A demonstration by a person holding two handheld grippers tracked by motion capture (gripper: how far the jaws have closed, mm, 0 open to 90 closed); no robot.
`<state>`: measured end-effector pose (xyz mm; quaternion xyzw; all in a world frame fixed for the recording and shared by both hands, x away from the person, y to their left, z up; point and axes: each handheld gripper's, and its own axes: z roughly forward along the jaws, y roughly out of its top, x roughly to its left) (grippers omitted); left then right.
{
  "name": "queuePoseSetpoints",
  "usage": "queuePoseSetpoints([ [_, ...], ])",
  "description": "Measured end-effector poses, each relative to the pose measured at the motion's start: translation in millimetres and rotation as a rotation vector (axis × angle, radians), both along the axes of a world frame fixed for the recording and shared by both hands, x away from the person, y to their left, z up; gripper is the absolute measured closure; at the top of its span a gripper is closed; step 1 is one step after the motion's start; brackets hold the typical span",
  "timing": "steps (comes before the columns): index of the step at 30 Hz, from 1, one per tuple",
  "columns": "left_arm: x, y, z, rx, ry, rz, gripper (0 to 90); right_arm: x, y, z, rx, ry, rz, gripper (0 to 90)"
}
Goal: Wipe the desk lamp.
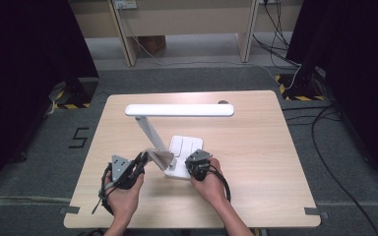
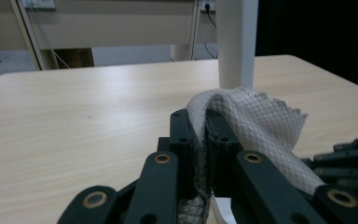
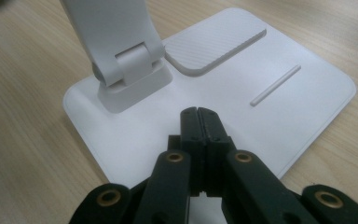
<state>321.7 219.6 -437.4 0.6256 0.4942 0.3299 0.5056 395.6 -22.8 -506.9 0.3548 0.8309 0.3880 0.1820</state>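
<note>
While clamped: cloth, left gripper.

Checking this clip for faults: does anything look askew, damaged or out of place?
Nothing stands out. The white desk lamp stands upright on the light wooden table; the left gripper pinches a grey quilted cloth, and the right gripper rests shut over the lamp's base.

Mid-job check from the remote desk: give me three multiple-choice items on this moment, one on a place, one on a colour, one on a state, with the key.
1. Where do the right gripper's closed tips sit?
A. over the lamp base
B. on the lamp head
C. off the table

2. What colour is the lamp?
A. black
B. white
C. red

3. What is the left gripper doing?
A. open, empty
B. shut, empty
C. shut on the cloth

Key: 1 A, tips over the white plate; 2 B, base, arm and head all white; 3 C, quilted fabric pinched between the jaws.
</note>
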Motion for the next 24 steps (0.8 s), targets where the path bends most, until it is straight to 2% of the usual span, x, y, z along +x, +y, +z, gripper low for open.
queuePoseSetpoints([
  [3, 2.7, 8.0, 13.3, -0.019, -0.039, 0.005, 82.6, -0.2, -0.1, -0.2, 0.001, -0.001, -0.001, 90.0],
  [5, 5.1, 13.4, 23.9, -0.035, -0.079, -0.006, 82.5, 0.0, -0.1, -0.3, 0.003, -0.003, 0.0, 90.0],
  [8, 6.9, 16.9, 35.0, -0.069, -0.115, -0.023, 82.5, -0.1, 0.0, -0.3, 0.003, -0.002, 0.0, 90.0],
  [13, 10.0, 19.3, 51.1, -0.076, -0.171, -0.032, 82.5, -0.1, -0.1, -0.6, 0.005, -0.003, -0.003, 90.0],
  [24, 21.3, 21.2, 78.4, -0.104, -0.247, -0.034, 82.5, 0.0, -0.3, -0.9, 0.008, -0.005, -0.005, 90.0],
])
